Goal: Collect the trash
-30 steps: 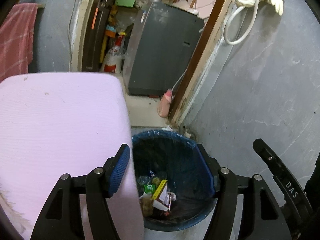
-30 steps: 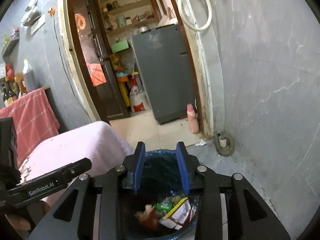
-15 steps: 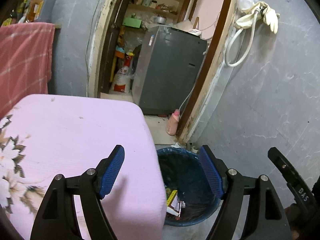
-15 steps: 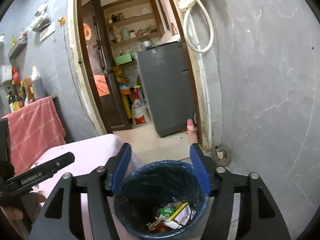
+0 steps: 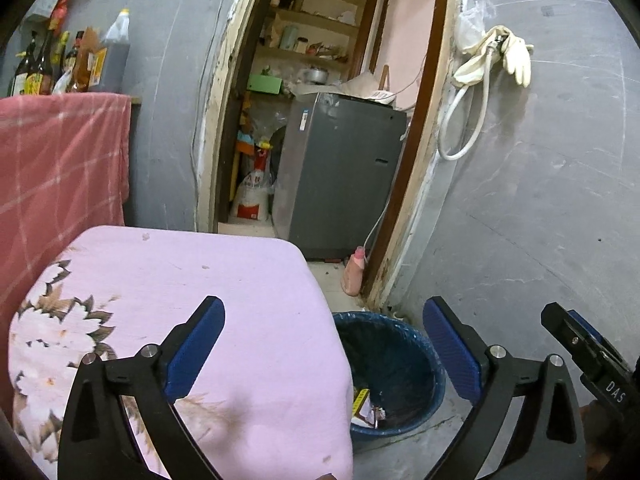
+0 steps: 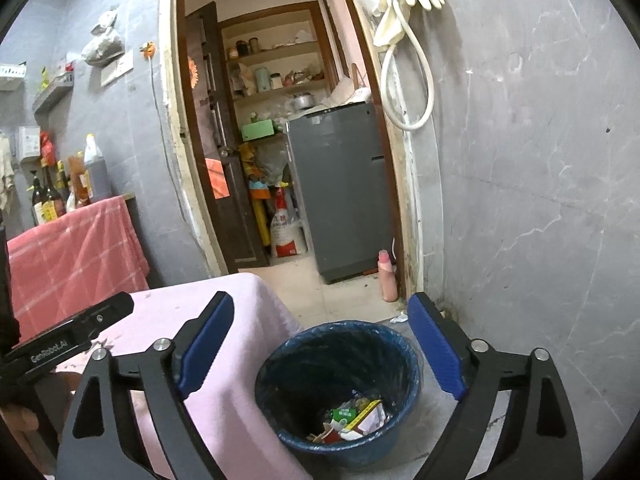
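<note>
A pink cloth (image 6: 224, 412) covered the surface beside the blue bin (image 6: 340, 384), which stood on the floor near the grey wall (image 6: 540, 200). Both the left hand-held gripper (image 5: 324, 356) and the right hand-held gripper (image 6: 320, 348) had just been opening; their jaws stood wide and released, with nothing between them. The trash (image 6: 352, 420) lay at the bottom of the bin.
</note>
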